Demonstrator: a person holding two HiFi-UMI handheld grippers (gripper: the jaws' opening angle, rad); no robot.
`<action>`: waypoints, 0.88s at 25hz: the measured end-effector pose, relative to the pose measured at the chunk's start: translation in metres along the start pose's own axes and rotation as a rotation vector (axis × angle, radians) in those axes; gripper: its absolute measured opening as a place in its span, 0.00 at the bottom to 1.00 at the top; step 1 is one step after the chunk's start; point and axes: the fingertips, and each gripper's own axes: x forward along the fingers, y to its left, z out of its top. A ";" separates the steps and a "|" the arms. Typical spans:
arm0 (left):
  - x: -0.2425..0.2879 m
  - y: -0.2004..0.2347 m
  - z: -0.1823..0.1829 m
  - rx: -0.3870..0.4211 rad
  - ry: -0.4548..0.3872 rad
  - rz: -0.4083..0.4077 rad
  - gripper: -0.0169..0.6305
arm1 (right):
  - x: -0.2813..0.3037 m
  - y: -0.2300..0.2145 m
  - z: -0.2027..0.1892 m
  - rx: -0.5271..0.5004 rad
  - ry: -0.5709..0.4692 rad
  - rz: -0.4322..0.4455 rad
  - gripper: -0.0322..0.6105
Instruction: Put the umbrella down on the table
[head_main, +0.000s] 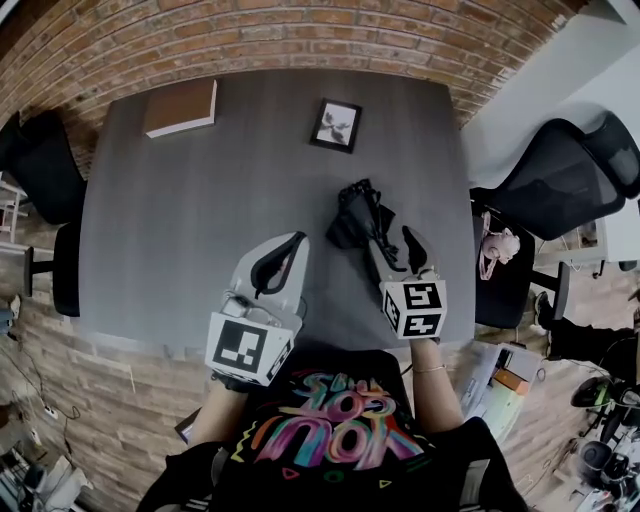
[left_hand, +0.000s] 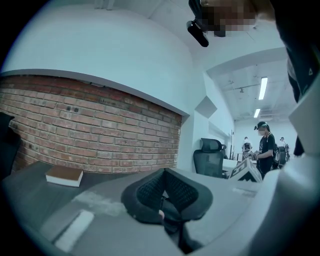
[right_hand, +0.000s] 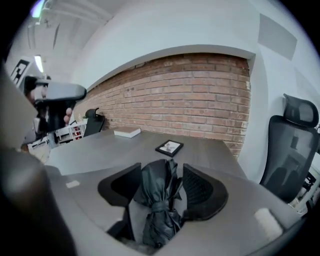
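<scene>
Black shirt (head_main: 345, 470), multicoloured print

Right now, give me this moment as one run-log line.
right gripper: open, folded black umbrella between jaws, not clamped | left gripper: shut, empty | table: book, picture frame

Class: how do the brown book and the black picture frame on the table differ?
The brown book is thicker and larger than the thin black picture frame. The book lies at the far left corner, the frame nearer the middle. Both lie flat on the grey table.
</scene>
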 end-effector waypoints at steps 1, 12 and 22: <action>0.001 -0.001 0.001 0.003 -0.002 -0.005 0.03 | -0.004 0.000 0.010 -0.002 -0.023 0.003 0.45; 0.011 -0.009 0.012 0.007 -0.024 -0.019 0.03 | -0.063 -0.002 0.109 -0.004 -0.265 0.079 0.34; 0.011 0.000 0.021 0.019 -0.032 0.010 0.03 | -0.107 -0.014 0.131 0.040 -0.397 0.145 0.15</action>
